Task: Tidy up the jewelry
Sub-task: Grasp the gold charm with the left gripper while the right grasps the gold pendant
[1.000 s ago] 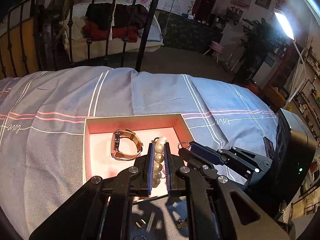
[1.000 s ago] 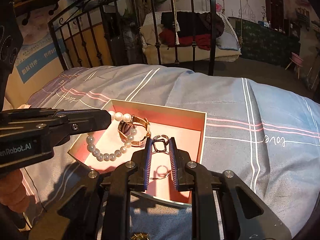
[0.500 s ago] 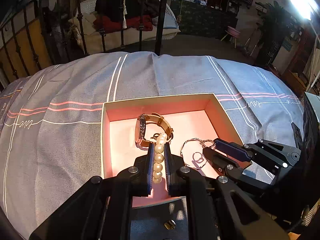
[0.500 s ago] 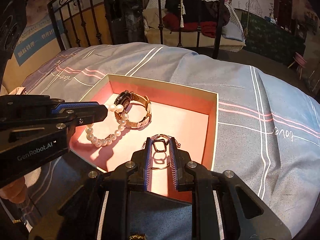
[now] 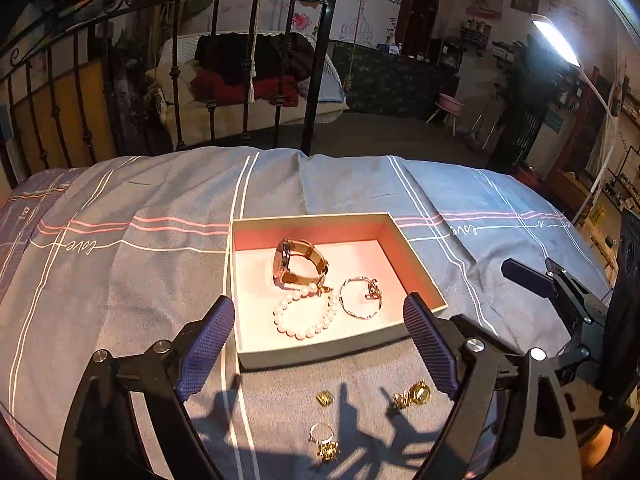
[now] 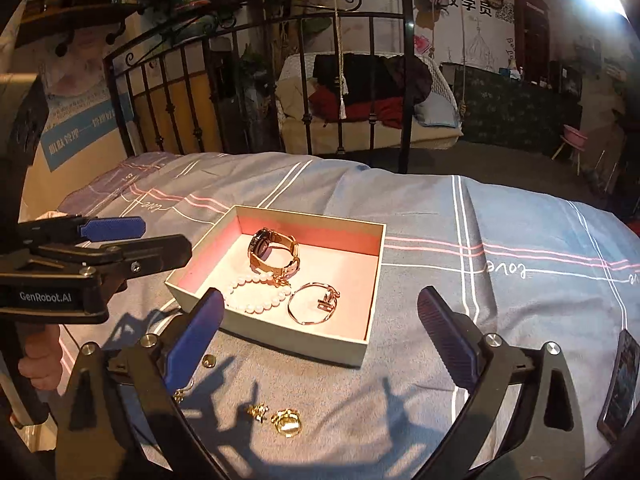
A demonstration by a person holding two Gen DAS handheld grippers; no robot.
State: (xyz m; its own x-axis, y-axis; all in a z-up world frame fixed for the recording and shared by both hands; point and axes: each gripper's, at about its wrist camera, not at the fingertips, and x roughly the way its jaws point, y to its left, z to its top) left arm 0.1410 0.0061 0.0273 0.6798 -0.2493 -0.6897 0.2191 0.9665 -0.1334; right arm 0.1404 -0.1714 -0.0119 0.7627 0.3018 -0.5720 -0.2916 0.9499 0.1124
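Left gripper [image 5: 320, 344] jaws just opened wide, nothing btwn, right gripper [image 6: 324, 334] same, both angled down

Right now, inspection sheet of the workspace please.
Surface: bed sheet, grey-blue with stripes.
Job's things: box holds watch, pearl bracelet, metal bangle; all lying loose.
Clutter: small gold pieces and ring on the sheet, in front of the box.
Grippers: left tool and right tool open, jaws just opened, nothing between them.
Cables: nothing seen.
Surroundings: iron bed frame, lamp.
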